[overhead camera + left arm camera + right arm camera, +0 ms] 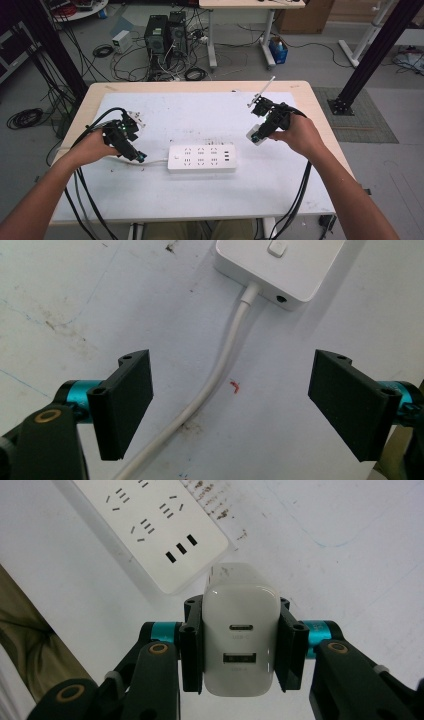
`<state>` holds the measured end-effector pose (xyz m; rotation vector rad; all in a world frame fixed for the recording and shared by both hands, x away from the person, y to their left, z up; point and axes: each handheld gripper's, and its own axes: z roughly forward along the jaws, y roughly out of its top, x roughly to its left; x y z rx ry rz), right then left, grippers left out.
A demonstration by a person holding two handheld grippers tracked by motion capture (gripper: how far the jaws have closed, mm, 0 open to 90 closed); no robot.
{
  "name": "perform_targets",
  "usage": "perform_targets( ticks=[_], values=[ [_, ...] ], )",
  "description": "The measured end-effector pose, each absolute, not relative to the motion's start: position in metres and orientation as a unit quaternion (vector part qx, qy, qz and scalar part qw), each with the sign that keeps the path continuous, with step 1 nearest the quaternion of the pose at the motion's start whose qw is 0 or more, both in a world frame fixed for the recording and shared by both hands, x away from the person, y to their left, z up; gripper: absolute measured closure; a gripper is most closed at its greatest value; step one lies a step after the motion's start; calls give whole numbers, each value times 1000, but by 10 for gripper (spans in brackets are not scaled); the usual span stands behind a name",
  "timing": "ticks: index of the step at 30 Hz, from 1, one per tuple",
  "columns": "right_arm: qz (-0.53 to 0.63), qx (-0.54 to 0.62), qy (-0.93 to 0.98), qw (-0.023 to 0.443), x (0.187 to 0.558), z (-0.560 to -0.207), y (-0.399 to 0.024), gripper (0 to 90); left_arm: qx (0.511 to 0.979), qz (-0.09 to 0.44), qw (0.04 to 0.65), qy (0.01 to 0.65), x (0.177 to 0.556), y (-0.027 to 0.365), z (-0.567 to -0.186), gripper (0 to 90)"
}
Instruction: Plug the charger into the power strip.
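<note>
The right gripper (241,645), jaws clamped on a white USB charger (241,640), hovers just right of the power strip (202,158), whose long axis runs toward the left gripper (230,405), spread wide astride the strip's cord (210,385).

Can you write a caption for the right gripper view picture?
Right hand-held gripper clamps a white USB charger above the white power strip.
</note>
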<state>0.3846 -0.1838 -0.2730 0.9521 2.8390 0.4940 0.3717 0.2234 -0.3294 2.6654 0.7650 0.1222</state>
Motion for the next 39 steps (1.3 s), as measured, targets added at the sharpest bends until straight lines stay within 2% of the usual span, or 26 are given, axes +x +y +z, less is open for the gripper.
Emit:
perform_targets(
  ticks=[17, 22, 39],
  values=[
    [171, 251, 952, 23, 405, -276, -151, 623, 946, 50, 180, 264, 376, 229, -343, 181],
    [162, 220, 962, 18, 414, -280, -125, 623, 947, 55, 176, 263, 375, 233, -347, 182],
    [90, 113, 989, 17, 417, -326, -73, 623, 947, 41, 179, 263, 374, 229, -366, 182]
  ],
)
